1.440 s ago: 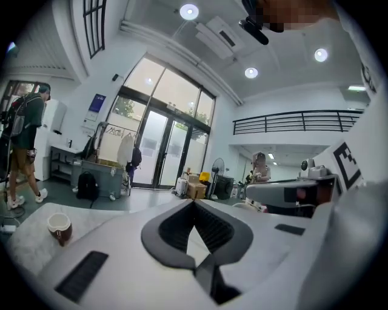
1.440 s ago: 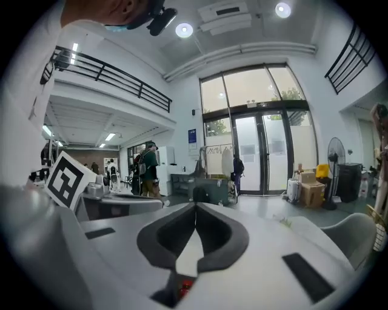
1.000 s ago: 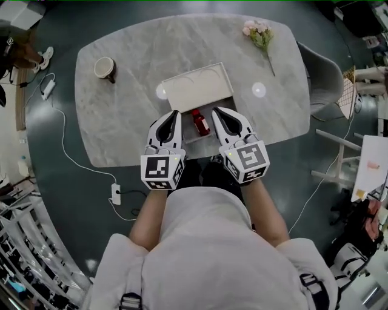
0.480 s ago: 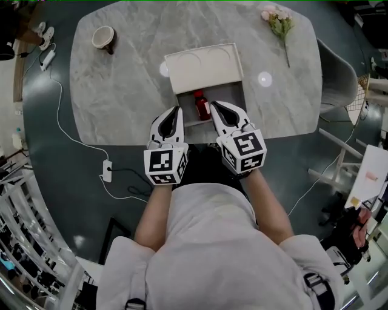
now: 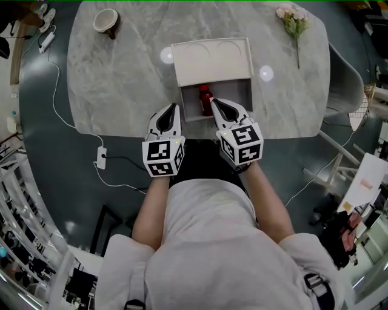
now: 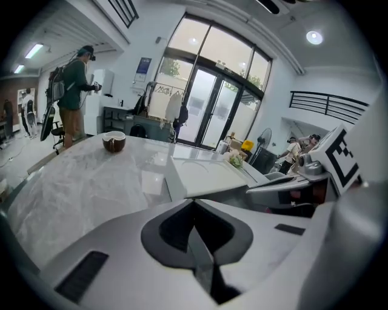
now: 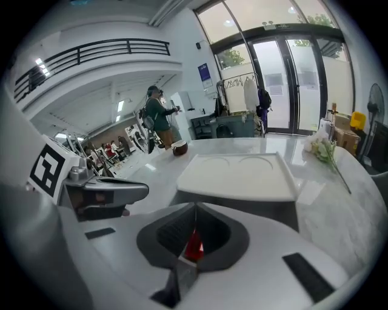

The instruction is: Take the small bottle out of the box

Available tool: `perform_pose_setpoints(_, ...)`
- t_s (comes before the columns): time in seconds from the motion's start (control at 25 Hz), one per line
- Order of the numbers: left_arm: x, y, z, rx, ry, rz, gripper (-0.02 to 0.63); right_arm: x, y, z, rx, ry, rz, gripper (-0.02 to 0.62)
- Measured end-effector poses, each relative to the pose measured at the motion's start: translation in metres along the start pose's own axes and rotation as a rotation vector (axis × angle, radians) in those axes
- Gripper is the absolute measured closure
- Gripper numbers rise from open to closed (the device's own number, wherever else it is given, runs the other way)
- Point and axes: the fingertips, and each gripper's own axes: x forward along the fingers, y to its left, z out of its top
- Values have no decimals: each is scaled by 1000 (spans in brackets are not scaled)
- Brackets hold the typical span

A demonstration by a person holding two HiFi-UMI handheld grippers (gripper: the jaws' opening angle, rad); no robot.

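A small red bottle [image 5: 206, 100] lies in the open near end of a white box [image 5: 245, 97] on the marble table [image 5: 121, 85]. The box's lid [image 5: 212, 59] is slid back over the far part. My left gripper [image 5: 171, 108] is shut and empty, just left of the box's near corner. Shut as well, my right gripper [image 5: 215, 103] has its tips beside the bottle, at the box's near edge. In the right gripper view the bottle [image 7: 194, 245] shows as a red patch through the hollow behind the closed jaw tips; it is not gripped.
A brown cup [image 5: 105, 20] stands at the table's far left and a pink flower sprig [image 5: 294, 18] lies at the far right. A chair [image 5: 345, 72] stands to the right of the table. A power strip with its cable [image 5: 100, 158] lies on the floor. A person [image 6: 73, 91] stands beyond the table.
Both grippers have sunk lower toward the box's near end, staying shut. The head view has shifted, so the table and box sit higher in the picture.
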Motion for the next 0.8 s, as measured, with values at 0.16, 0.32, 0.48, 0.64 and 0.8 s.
perform_pose_setpoints(0.16,7,5,-14,0,54,-1,583,9,-3,-13,10,56,-2,571)
perform_pose_setpoints(0.32,12,5,-19,-3,79,-13,583,13,-7,-21,21,96,-23,569)
perform_pose_setpoints(0.48,14,10,-20,-3,90,-15,583,18,-7,-23,29,124,-22,568)
perform_pose_setpoints(0.64,16,11,-21,5,93,-22,583,23,-7,-25,48,158,-21,459)
perform_pose_setpoints(0.8,19,14,-21,-2,96,-27,583,30,-6,-28,54,215,-32,421)
